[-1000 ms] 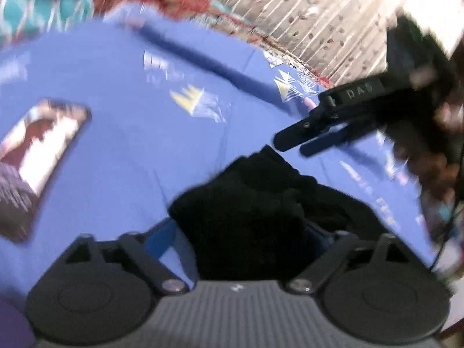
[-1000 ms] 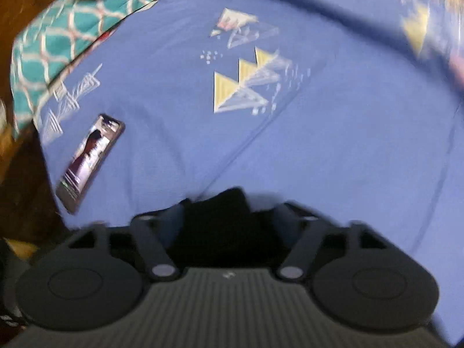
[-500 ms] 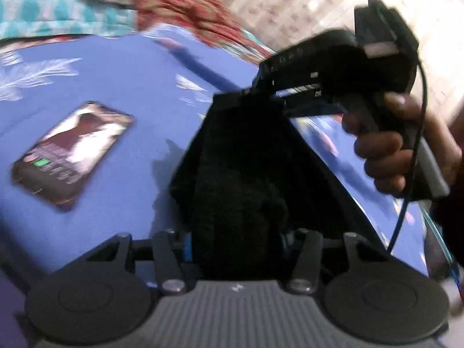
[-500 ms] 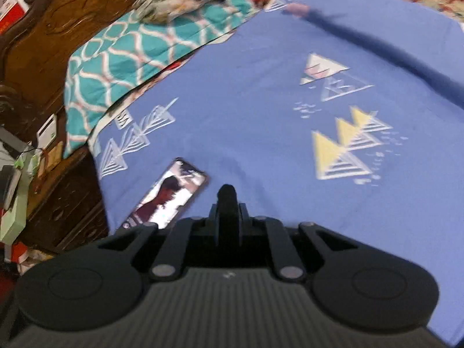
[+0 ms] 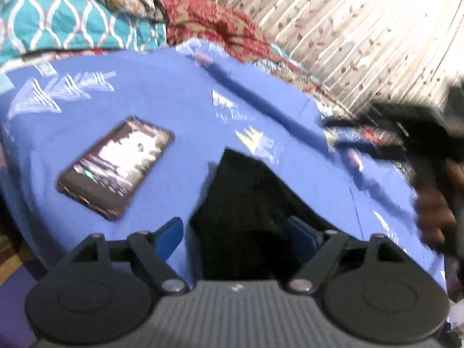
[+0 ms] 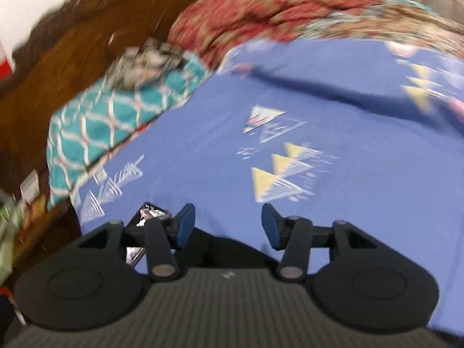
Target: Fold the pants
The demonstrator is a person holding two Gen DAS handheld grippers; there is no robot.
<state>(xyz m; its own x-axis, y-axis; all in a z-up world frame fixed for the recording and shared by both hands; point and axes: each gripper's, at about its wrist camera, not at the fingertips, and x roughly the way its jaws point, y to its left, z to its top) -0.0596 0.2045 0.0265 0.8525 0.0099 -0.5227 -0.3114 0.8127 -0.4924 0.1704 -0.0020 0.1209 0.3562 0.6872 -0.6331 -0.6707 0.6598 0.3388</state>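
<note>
The left gripper (image 5: pixel 235 232) has just been opening: its jaws stand apart, with the black pants (image 5: pixel 246 211) bunched between them but not pinched. The pants lie on the blue bedsheet (image 5: pixel 162 92), their long axis running away from the gripper. The right gripper (image 6: pixel 227 224) has likewise been opening; nothing is clamped. A phone (image 5: pixel 116 171) is seen left of the pants.

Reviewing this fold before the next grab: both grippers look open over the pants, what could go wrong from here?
1. The phone lies on the sheet right beside the pants; a sweep or drag could knock it off the edge.
2. The left gripper, jaws just reopened, straddles bunched fabric; closing here may grab several layers and spoil the fold.
3. The right gripper has let go; the released pants may slump.
</note>
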